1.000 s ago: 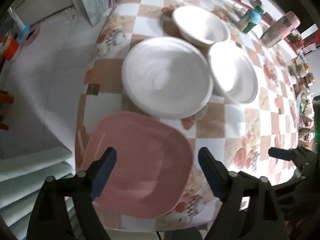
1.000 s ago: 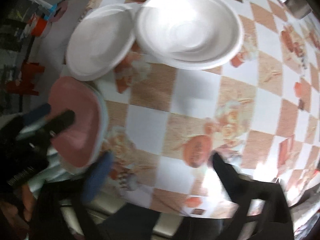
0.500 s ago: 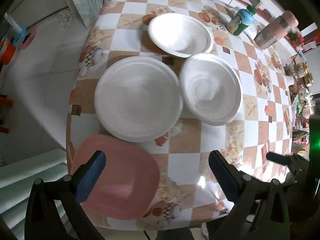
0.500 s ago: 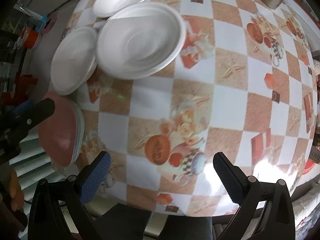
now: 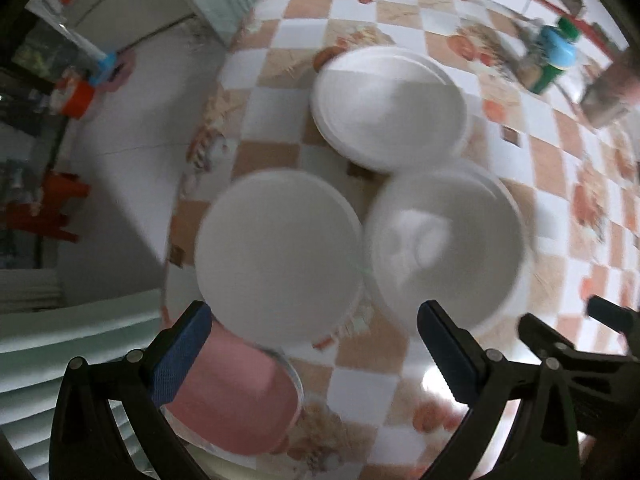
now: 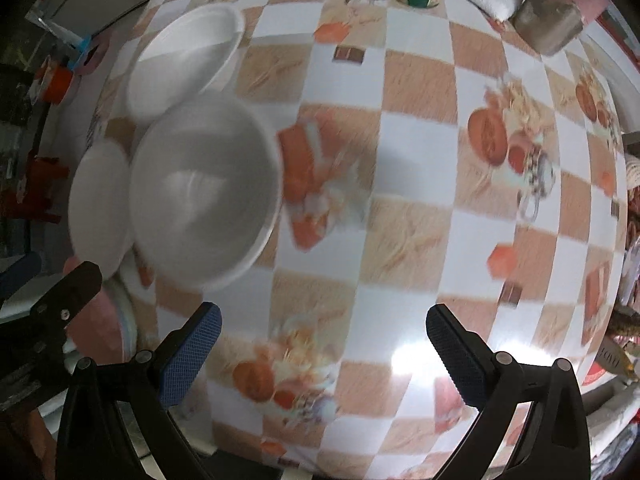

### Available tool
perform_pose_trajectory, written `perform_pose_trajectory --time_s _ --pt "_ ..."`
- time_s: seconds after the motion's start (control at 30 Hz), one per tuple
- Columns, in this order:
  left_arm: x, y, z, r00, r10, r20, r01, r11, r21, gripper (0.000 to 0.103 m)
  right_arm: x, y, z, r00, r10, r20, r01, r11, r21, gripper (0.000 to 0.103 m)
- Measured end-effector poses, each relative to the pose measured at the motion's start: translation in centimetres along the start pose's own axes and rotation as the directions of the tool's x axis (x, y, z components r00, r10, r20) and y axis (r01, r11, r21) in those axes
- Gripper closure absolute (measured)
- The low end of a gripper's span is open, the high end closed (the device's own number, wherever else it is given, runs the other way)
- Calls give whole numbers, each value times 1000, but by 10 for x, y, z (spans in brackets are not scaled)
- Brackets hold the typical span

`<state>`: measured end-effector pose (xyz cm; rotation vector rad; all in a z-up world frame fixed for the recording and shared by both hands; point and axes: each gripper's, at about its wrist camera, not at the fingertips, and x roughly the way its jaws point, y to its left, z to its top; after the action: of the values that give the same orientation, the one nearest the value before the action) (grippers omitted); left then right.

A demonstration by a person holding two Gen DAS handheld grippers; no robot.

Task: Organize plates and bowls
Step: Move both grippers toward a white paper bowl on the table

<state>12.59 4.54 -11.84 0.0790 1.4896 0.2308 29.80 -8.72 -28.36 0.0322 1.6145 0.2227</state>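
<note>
- The left tool (image 5: 312, 344) hangs above the near edge of the counter (image 5: 400, 20) with its blue-padded fingers (image 5: 182, 356) spread wide and nothing between them; the right tool (image 6: 324, 344) is likewise spread wide and empty over the checked cloth
- Landmark: the white flat plate (image 5: 280, 252), blurred, lies on the counter just ahead of the left tool
- The pink plate (image 5: 236, 392) sits nearer the counter's edge than the white flat plate, which seems to overlap its far rim; a paler rim shows under the pink one
- A white bowl (image 5: 444, 248) stands just right of the white flat plate, rims about touching; whether they overlap I cannot tell
- A second white bowl (image 5: 388, 108) lies beyond the white flat plate, to its right
- A green-capped bottle (image 5: 554, 60) and a grey tumbler (image 6: 548, 20) stand well beyond the white flat plate
</note>
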Motion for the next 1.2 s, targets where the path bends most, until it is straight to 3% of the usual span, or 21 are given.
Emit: perform_pose_trajectory --time_s 0.13,0.5,0.73,1.0,1.2 --pt "16 -10 17 996 94 -4 -94 995 32 0 4 -4 22 1000 -12 7 12 1000 -2 0" --pt "46 -34 36 973 230 14 -229 959 169 0 36 1 50 996 -85 -24 83 993 -88 0" --pt "48 -54 32 973 227 37 -229 942 247 0 43 -4 39 995 -96 -35 93 992 -88 0" --pt "43 -85 17 981 184 55 -192 921 338 1 28 -53 6 994 -91 -59 88 995 -46 0" --pt "40 -115 -7 987 151 51 -158 889 431 4 24 -91 -24 992 -101 -81 100 995 -20 0"
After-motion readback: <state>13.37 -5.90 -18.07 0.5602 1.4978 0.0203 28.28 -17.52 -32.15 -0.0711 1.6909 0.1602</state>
